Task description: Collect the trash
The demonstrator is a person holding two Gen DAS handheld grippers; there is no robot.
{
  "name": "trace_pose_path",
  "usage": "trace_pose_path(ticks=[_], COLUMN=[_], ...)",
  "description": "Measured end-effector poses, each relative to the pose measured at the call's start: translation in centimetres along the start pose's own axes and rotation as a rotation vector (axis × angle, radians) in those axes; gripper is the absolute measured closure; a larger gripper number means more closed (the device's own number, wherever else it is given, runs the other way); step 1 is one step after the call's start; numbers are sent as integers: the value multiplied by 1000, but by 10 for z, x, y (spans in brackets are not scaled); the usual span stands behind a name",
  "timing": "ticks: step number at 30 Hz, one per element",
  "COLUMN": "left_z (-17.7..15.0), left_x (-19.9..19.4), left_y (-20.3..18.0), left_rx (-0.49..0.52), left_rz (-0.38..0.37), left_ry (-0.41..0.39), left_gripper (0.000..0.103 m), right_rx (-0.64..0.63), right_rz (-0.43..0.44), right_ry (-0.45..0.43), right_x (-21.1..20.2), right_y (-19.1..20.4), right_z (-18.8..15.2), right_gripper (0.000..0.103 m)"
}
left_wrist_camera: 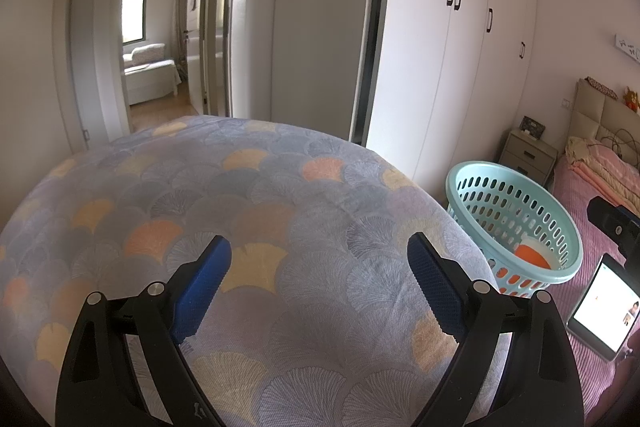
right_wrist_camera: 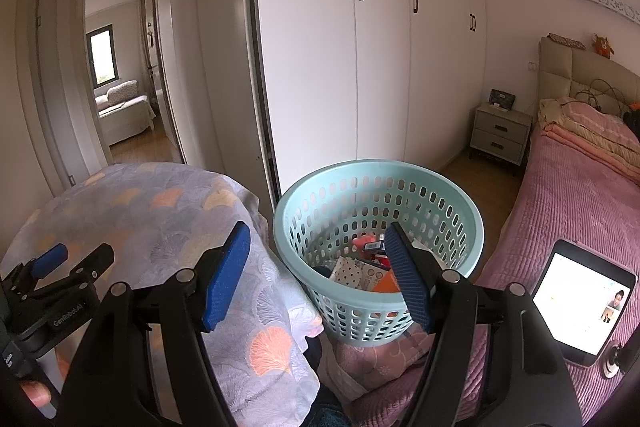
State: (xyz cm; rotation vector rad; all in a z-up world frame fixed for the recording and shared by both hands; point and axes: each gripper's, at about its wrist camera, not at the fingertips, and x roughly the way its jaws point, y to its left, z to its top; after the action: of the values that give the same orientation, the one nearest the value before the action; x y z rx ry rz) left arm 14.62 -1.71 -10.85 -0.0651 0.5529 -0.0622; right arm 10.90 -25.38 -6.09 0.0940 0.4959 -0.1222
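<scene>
The left gripper (left_wrist_camera: 320, 267) hangs above a rounded surface draped in a grey-blue patterned cloth (left_wrist_camera: 248, 211) printed with orange and yellow fan shapes. Its two blue-padded fingers (left_wrist_camera: 204, 287) stand wide apart with nothing between them; only the cloth shows in the gap. Out past the right-hand finger, and apart from it, stands the light teal basket (left_wrist_camera: 516, 187), its wall pierced with oval holes, with an orange piece of trash (left_wrist_camera: 532, 255) lying low inside against the near wall. Further right of that finger a lit tablet (left_wrist_camera: 604, 311) lies on the pink bedspread (left_wrist_camera: 580, 291).

The right gripper (right_wrist_camera: 318, 275) points at the same basket (right_wrist_camera: 378, 183), which sits just ahead of its fingers. The blue pads (right_wrist_camera: 226, 275) are spread wide and grip nothing. The right-hand finger's tip overlaps the basket's mouth in this view; whether it touches the rim cannot be told. Inside the basket, between and just beyond the fingertips, lies a heap of trash (right_wrist_camera: 368, 267): a spotted white packet, small cartons and orange pieces. The left-hand finger stands over the edge of the patterned cloth (right_wrist_camera: 160, 211), and beyond it, at the far left, the other gripper (right_wrist_camera: 60, 267) shows with its own pads apart. Right of the right-hand finger the tablet (right_wrist_camera: 580, 299) rests on the bedspread (right_wrist_camera: 568, 195), with a bedside cabinet (right_wrist_camera: 500, 133) well beyond.
</scene>
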Motion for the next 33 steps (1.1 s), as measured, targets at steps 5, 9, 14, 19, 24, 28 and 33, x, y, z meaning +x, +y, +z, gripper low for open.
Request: trace_pose_path(ticks=[5,9,14,19,24,28,33], left_z=[-1,-2,-2,-1,-1,-1,2], left_x=[0,0,0,-1,-1,-1,-5], left_y=[1,2,1,1,-2,-3,-10], left_rx=[-3,-4,2,14,31,36,66], left_rz=[2,3,4,5,13,15,55], left_ry=[-2,-4,-5,-7,-11,-8,-40], left_gripper=[16,16,16,16,16,16,16], right_rx=[-6,-8,-9,-12,-13,-9,1], right_rz=[4,5,7,9,10,5,2], right_ry=[-1,0,3,0,-9,-13,-20], right_x=[1,1,2,0,-6,-9,-15], right_y=[1,2,2,4,4,2,-1], right_z=[1,1,1,2,3,3,6], right_gripper=[37,37,37,37,37,37,37])
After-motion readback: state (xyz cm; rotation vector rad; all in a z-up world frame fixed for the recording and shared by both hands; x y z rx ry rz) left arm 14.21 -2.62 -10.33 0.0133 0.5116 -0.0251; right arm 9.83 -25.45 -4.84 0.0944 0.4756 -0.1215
